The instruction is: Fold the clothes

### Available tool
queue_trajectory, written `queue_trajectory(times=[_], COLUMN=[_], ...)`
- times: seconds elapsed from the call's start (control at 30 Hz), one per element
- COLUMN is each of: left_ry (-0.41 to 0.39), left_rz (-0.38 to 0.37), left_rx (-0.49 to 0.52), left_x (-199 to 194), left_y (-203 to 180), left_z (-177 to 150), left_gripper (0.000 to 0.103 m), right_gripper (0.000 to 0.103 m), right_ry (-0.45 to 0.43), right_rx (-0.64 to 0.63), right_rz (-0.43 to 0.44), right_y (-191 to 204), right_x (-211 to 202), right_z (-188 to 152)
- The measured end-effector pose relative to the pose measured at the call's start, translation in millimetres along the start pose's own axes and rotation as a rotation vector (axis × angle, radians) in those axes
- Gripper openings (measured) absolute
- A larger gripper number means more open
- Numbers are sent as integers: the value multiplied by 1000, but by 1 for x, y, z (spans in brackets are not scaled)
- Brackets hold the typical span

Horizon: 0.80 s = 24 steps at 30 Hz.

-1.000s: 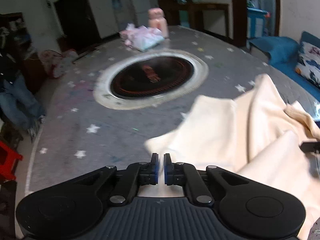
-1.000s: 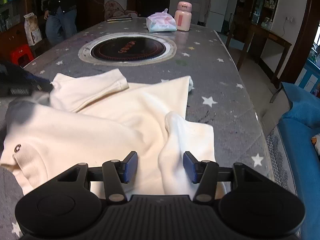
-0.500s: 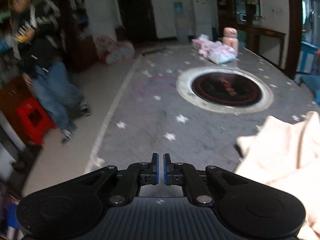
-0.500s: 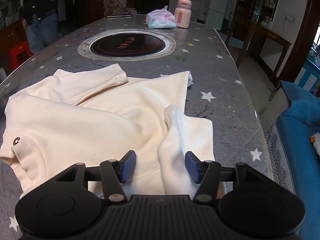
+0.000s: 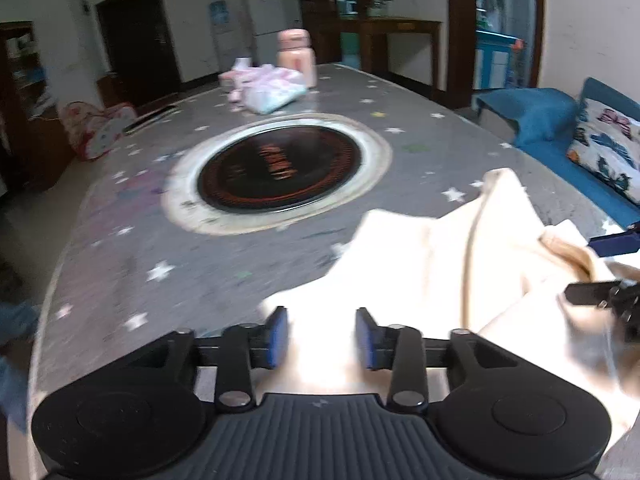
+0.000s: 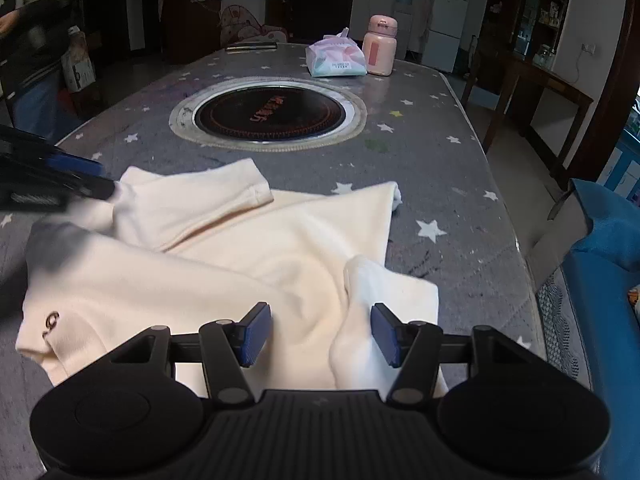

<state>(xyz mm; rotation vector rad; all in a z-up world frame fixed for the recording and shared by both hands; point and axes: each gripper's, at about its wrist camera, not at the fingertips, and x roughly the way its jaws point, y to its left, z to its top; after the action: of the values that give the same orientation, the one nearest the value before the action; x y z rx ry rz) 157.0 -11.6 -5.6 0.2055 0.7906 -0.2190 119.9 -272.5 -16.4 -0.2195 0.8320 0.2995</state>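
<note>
- Left gripper (image 5: 322,338), lower centre: fingers opening over the cream sweatshirt (image 5: 460,248), gripping nothing.
- Right gripper (image 6: 320,334): fingers apart, straddling a sweatshirt fold on the grey surface (image 6: 440,168).

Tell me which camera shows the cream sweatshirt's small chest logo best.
The right wrist view: the logo sits sharp on the cream sweatshirt at the lower left. The left wrist view shows only blurred, bunched folds of the sweatshirt, no logo.
</note>
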Motion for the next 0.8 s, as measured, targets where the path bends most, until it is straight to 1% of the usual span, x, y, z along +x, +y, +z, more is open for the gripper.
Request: queue_trajectory(times=[0.1,0.23,0.3,0.33,0.37,0.4,0.47,0.5,0.63,0.7,0.8], left_ry=[20,29,40,34,27,20,1,-6,-8,-27,-54], left_rz=[-55,-53,-59,-62,-63,-64,-34,-12,38,54,115], left_rx=[33,105,96,98,108,118,151,154,64,31,-24], left_x=[14,32,41,41,40,39,38,37,30,20,3], left_y=[-18,-45,-47,-48,-49,-49,-52,-52,-31,-18,8], left_z=[8,13,13,12,10,9,6,5,7,8,10], left_gripper=[51,51,47,44,36,30,11,11,6,6,6], right_gripper=[57,58,58,58,59,59,59,60,60,62,64], right_ry=[-1,4,6,7,8,10,15,19,29,35,37], right_rx=[-1,-7,-9,-10,-10,-9,-6,-5,-3,-8,-8], right_rz=[11,27,33,35,36,36,37,36,32,29,26], right_y=[1,3,4,4,4,4,3,3,3,4,4], right_x=[3,7,9,10,11,12,14,15,17,18,19], right_z=[3,2,2,2,2,1,0,-1,-5,-7,-9])
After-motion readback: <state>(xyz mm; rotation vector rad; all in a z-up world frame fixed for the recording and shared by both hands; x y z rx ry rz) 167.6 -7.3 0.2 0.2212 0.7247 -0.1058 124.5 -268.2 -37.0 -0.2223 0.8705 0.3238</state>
